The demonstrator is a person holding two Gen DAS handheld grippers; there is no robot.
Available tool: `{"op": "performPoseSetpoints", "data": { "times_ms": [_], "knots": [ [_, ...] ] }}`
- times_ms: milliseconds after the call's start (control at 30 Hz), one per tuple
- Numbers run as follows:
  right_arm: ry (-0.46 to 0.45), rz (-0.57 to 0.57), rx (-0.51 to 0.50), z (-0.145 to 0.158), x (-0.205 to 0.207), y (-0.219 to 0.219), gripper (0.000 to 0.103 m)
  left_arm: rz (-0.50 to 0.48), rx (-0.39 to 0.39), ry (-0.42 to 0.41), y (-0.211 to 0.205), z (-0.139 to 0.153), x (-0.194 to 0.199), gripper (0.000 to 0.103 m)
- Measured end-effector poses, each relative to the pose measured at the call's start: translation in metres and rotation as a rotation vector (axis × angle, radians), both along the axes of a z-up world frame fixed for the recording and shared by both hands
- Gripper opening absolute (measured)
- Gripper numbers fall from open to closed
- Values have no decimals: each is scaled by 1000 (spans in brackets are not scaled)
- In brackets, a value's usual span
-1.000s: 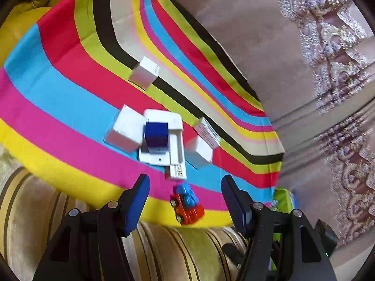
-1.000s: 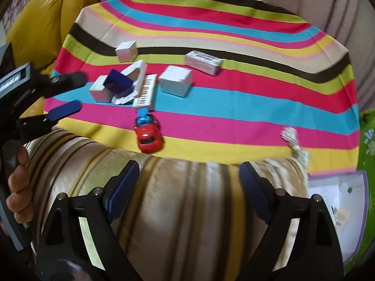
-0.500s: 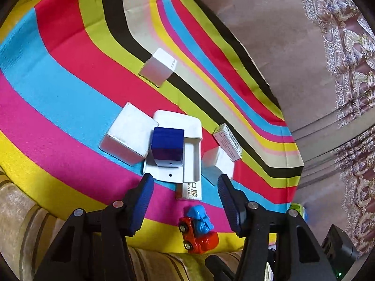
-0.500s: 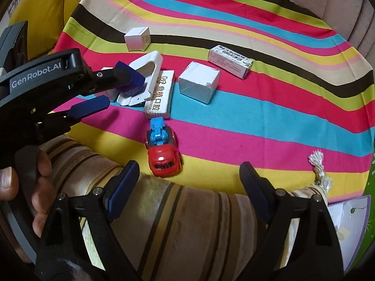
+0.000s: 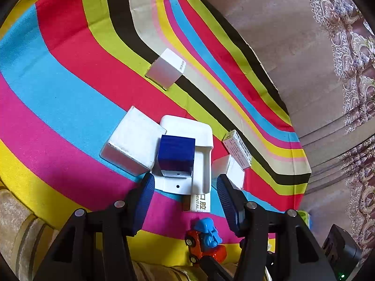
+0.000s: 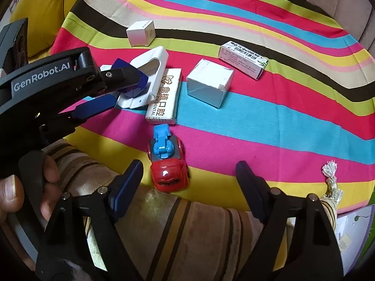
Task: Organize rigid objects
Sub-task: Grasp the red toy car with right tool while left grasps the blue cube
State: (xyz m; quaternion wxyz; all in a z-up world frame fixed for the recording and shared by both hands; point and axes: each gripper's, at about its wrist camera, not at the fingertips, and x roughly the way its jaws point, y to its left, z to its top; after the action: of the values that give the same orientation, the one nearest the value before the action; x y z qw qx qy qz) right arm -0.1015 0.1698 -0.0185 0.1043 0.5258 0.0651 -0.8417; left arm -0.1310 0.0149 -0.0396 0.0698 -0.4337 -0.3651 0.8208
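The dark blue cube (image 5: 176, 152) sits on the white plastic holder (image 5: 202, 140), which lies on the striped cloth (image 5: 70, 107) spread over the sofa. Against the holder's far side from the toy car leans a larger white box (image 5: 132, 144); a flat white dental box (image 6: 164, 96) lies along the holder's other edge, partly under it. Just past the end of the dental box stands the red and blue toy car (image 6: 167, 161), near the cloth's yellow border. Farther from the holder are a square white box (image 6: 209, 83), a long box with a barcode (image 6: 242, 58), and a small white cube (image 6: 140, 34) alone on the black stripe.

The left gripper (image 5: 185, 187) hangs at the holder's near edge, its blue pads a moderate way apart and touching nothing I can make out; a hand (image 6: 25, 187) grips its handle. The right gripper (image 6: 187, 175) hovers over the toy car, its jaws wide and closing, the car between them but untouched.
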Motion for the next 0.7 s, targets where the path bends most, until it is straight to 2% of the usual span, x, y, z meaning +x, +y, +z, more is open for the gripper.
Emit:
{"op": "performPoseSetpoints", "data": {
  "times_ms": [233,367,567,633,700],
  "knots": [
    [-17,0,-19,-4,-7,-1,74,31,0,-4,0,-2,-4,56],
    [-28,13,-28,-7,-10,-3,65,49,-7,3,-1,-1,-6,56],
    [-31,30,-51,-8,-13,-6,56,65,-19,1,0,-2,-10,40],
    [-31,34,-61,-8,-13,-7,52,64,-18,0,0,-2,-10,29],
    [-28,42,-69,-7,-13,-8,45,59,-18,4,0,-2,-9,29]
  ]
}}
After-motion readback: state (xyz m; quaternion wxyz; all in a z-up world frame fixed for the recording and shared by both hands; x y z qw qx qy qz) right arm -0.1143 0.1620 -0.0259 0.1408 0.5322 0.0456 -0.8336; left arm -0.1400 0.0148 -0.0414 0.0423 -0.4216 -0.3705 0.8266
